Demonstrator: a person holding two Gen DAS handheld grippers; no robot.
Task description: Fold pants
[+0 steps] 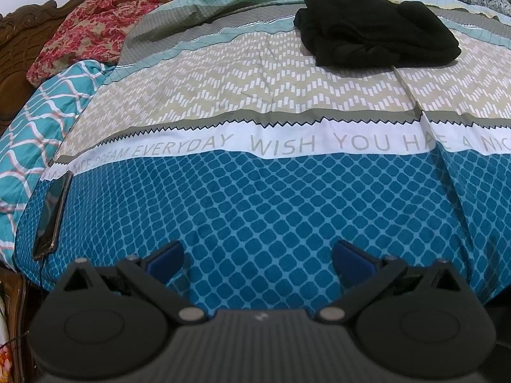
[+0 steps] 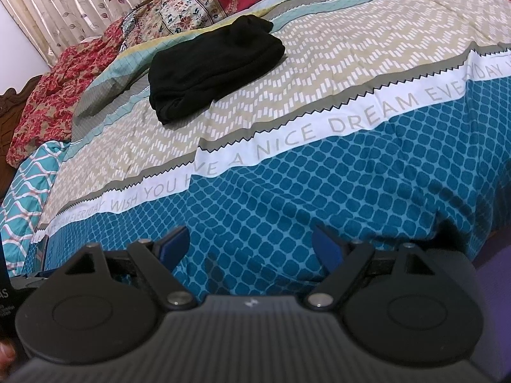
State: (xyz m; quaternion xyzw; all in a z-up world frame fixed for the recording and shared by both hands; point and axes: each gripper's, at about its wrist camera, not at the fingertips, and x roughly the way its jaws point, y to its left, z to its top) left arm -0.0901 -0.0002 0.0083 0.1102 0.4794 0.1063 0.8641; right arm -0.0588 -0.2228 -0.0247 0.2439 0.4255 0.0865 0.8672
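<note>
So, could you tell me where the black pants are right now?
The black pants lie bunched on the bedspread's beige zigzag band, far from both open claws, near the floral pillows.

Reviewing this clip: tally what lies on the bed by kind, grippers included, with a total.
Black pants: 1
Phones: 1
Patterned bedspreads: 1
Red floral cloths: 1
Teal lattice cloths: 1
Grippers, both open and empty: 2, left gripper and right gripper
Total: 7

Black pants (image 1: 377, 28); teal lattice, beige chevron bedspread (image 1: 255, 198).
</note>
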